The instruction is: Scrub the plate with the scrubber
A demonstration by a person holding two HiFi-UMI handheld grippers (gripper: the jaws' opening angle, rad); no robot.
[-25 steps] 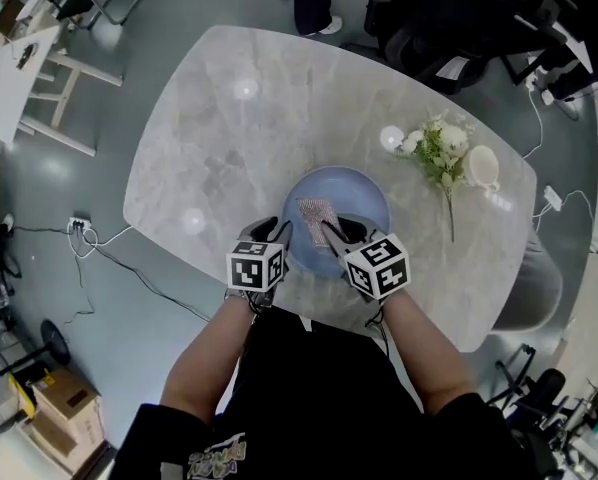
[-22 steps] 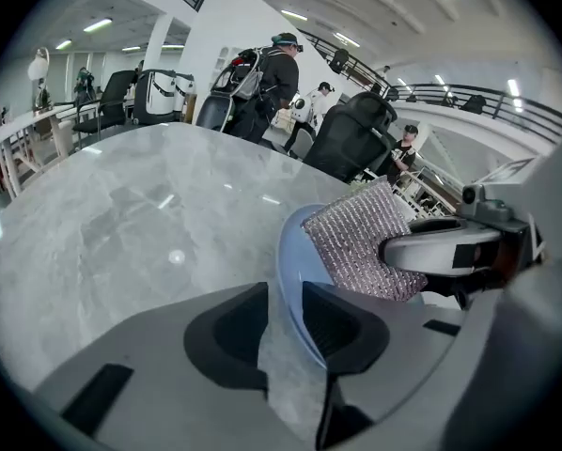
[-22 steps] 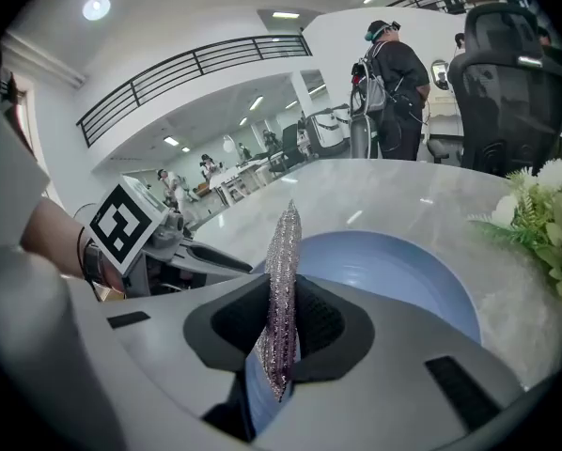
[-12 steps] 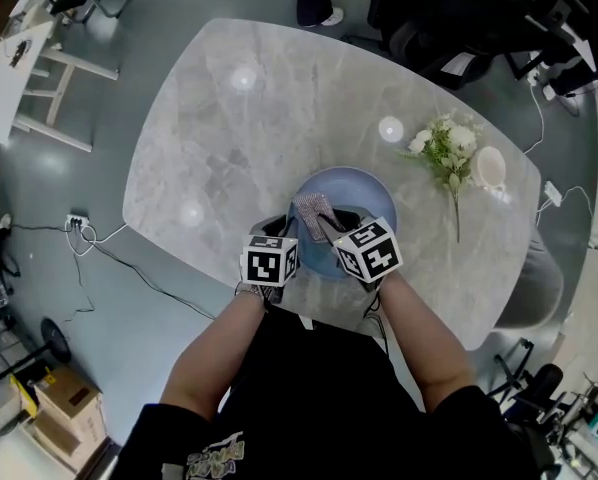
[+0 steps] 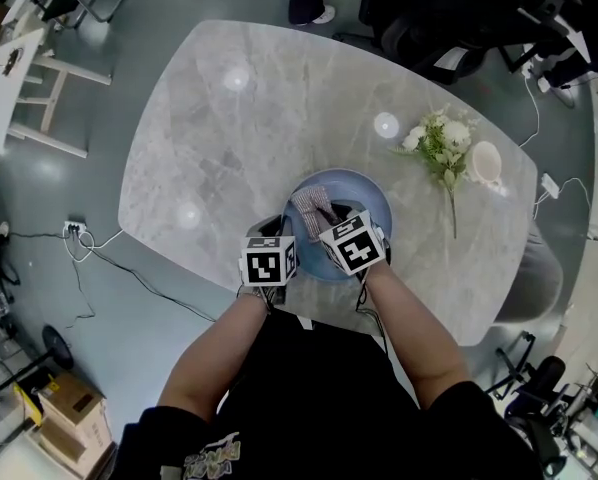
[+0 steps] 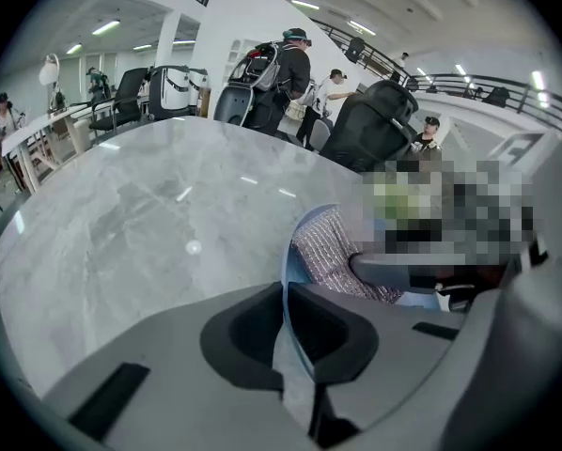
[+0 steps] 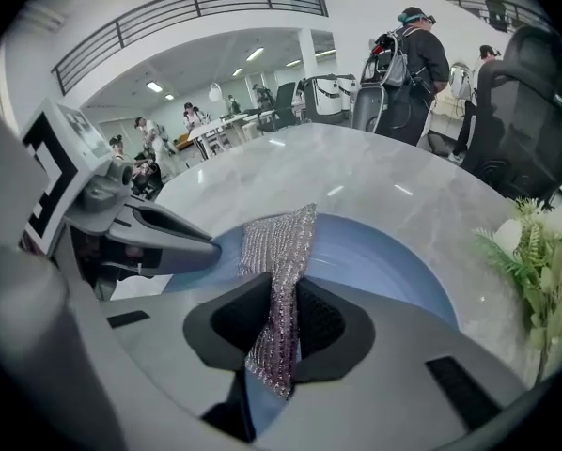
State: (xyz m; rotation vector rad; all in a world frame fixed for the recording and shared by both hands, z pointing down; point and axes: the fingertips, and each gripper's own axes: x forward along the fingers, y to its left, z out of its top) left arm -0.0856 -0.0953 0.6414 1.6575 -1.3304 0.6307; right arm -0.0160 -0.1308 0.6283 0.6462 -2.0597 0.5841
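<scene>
silvery mesh scrubber (image 5: 312,206): one, limp strip, long axis running away from the person across the plate | pale blue plate (image 5: 367,200): one, on grey marble table (image 5: 229,138), near its front edge | right gripper (image 5: 331,224): pinching scrubber's near end | left gripper (image 5: 279,230): jaws just been closing, clamped on plate rim

Plainly an open-plan office hall, going by black swivel chairs (image 5: 429,18) around a marble table (image 5: 279,98), staffed desks (image 7: 215,130), ceiling strip lights (image 6: 107,28), a railed mezzanine (image 7: 196,17), cables (image 5: 129,268) across grey floor (image 5: 59,208) and cardboard boxes (image 5: 74,423).
</scene>
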